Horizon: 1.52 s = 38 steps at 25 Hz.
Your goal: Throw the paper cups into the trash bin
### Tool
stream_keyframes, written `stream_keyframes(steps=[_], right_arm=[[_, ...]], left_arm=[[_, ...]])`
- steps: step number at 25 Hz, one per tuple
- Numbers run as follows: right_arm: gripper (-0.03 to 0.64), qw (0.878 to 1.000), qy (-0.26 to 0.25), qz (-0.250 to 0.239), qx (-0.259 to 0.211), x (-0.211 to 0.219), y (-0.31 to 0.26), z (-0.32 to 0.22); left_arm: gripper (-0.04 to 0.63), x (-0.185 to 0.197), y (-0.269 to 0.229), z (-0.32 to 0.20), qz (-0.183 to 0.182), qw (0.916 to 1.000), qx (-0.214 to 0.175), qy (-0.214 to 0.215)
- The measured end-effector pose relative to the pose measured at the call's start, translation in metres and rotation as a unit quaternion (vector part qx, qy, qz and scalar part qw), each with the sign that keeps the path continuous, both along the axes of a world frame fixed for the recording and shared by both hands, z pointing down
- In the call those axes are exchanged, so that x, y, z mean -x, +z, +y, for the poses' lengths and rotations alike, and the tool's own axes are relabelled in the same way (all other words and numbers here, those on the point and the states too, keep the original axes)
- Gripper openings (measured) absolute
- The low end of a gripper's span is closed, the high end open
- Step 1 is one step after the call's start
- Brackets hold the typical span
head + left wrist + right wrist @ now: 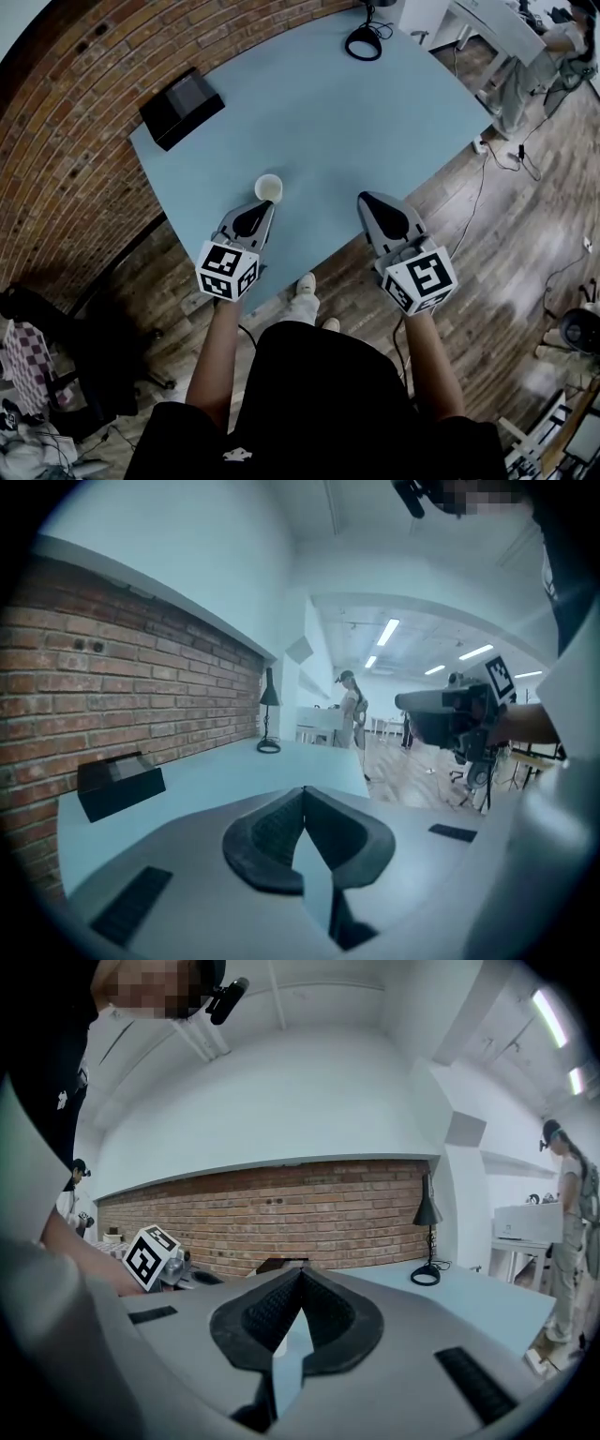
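Note:
A single paper cup (pixel 269 188) stands upright and empty on the light blue table (pixel 375 112), near its front edge. My left gripper (pixel 265 203) points at the cup from just behind it, its tip almost at the cup's rim, jaws shut with nothing between them. In the left gripper view the left gripper (pixel 305 791) has its pads meeting at the tip, and the cup is hidden below them. My right gripper (pixel 364 198) hovers over the table's front edge to the right of the cup. In its own view the right gripper (pixel 300 1269) is shut and empty.
A black box (pixel 181 106) lies at the table's far left corner by the brick wall (pixel 66 141). A black desk lamp's base (pixel 364 42) sits at the far edge. A person (pixel 530 56) stands beyond the table at the right. Cables trail over the wooden floor (pixel 506 234).

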State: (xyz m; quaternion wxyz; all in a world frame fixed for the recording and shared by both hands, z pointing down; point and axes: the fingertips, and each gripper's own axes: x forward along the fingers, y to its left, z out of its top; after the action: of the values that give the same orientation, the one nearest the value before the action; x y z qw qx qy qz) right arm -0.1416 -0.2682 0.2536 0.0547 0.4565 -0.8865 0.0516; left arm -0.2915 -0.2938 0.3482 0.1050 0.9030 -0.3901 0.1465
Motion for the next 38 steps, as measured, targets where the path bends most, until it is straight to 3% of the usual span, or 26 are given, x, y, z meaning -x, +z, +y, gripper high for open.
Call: stream_keyframes(steps=[7, 14, 18, 27, 30, 38], right_arm=[[0.005, 1.0, 0.006, 0.011, 0.026, 0.002, 0.018, -0.021], [0.005, 0.999, 0.01, 0.017, 0.048, 0.007, 0.034, -0.038], [0.005, 0.998, 0.016, 0.018, 0.063, 0.009, 0.047, -0.044], [0.005, 0.995, 0.029, 0.032, 0.09, 0.014, 0.067, -0.058], [0.005, 0.994, 0.031, 0.046, 0.095, 0.015, 0.072, -0.061], [0.005, 0.993, 0.032, 0.052, 0.104, 0.018, 0.081, -0.067]], left_arm=[[0.011, 0.002, 0.04, -0.023, -0.062, 0.9978, 0.02, 0.005], [0.157, -0.006, 0.076, -0.039, -0.115, 0.9916, 0.04, 0.045], [0.187, -0.01, 0.1, -0.046, -0.149, 0.9854, 0.044, 0.07], [0.19, -0.016, 0.146, -0.056, -0.229, 0.9641, 0.078, 0.11], [0.182, -0.016, 0.152, -0.055, -0.233, 0.9616, 0.088, 0.115], [0.072, -0.015, 0.158, -0.055, -0.247, 0.9572, 0.086, 0.123]])
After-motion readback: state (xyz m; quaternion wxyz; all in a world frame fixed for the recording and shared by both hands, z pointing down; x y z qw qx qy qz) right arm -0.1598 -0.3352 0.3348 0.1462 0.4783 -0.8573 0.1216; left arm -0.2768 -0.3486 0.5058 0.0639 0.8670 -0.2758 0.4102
